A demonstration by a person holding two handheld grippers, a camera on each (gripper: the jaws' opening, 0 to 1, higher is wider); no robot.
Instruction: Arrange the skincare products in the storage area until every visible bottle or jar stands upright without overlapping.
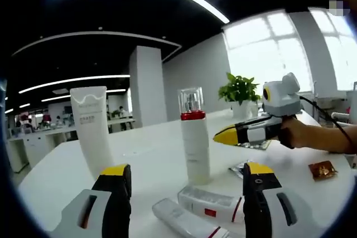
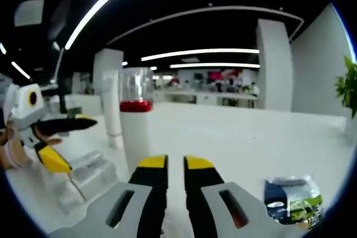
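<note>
Landmark here: tall white pump bottle with red collar and clear cap (image 1: 194,137), upright mid-way across the white table (image 1: 150,154). Left of it, white squeeze tube standing on its cap (image 1: 92,129). In front, two white tubes with red bands (image 1: 212,203) lying flat, side by side. Right of it, small brown sachet (image 1: 323,169); behind and right, potted green plant (image 1: 240,94).

The table (image 1: 156,154) is showing a smooth white top with a soft sheen. Standing on it, the pump bottle (image 1: 195,143) is looking like matt white plastic under a clear glossy cap with a red band. Left of that bottle, the upright tube (image 1: 92,129) is appearing as smooth white plastic. Right of the bottle, a small sachet (image 1: 322,169) is gleaming like coppery foil.
</note>
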